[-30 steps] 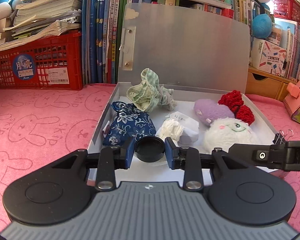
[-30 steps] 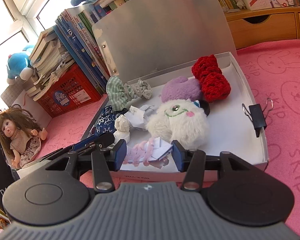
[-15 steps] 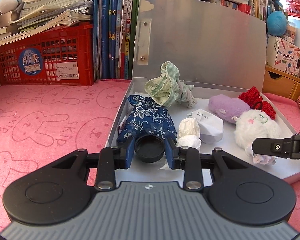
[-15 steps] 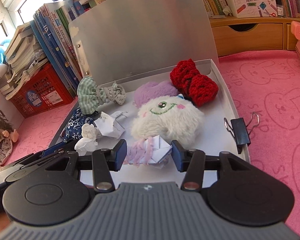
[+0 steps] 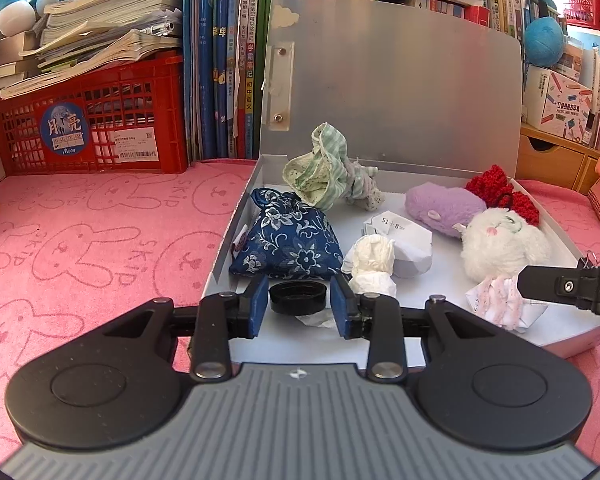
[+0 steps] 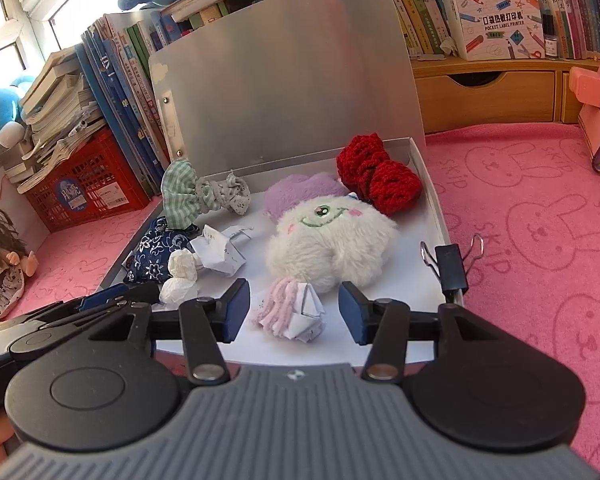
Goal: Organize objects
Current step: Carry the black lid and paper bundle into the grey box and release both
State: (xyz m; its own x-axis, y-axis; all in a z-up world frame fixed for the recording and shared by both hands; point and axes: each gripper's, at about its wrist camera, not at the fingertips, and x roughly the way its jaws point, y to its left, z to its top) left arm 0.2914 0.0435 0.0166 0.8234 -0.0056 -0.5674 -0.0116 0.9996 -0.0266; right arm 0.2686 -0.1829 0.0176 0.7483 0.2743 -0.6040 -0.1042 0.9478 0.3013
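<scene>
An open grey box lies on the pink mat with its lid standing up. My left gripper is shut on a black round cap over the box's near left corner, just in front of a blue floral pouch. My right gripper hovers over the near right part of the box, and its jaws are opening. A pink-and-white paper bundle lies on the box floor between its pads, which stand clear of it. One right finger shows in the left wrist view.
In the box lie a green checked scrunchie, a tissue wad, folded paper, a purple plush, a white plush and a red knit bow. A binder clip grips the right rim. A red crate and books stand behind.
My right jaws have spread and let go of the pink-and-white bundle, which now rests on the box floor. The left gripper still holds the black cap.
</scene>
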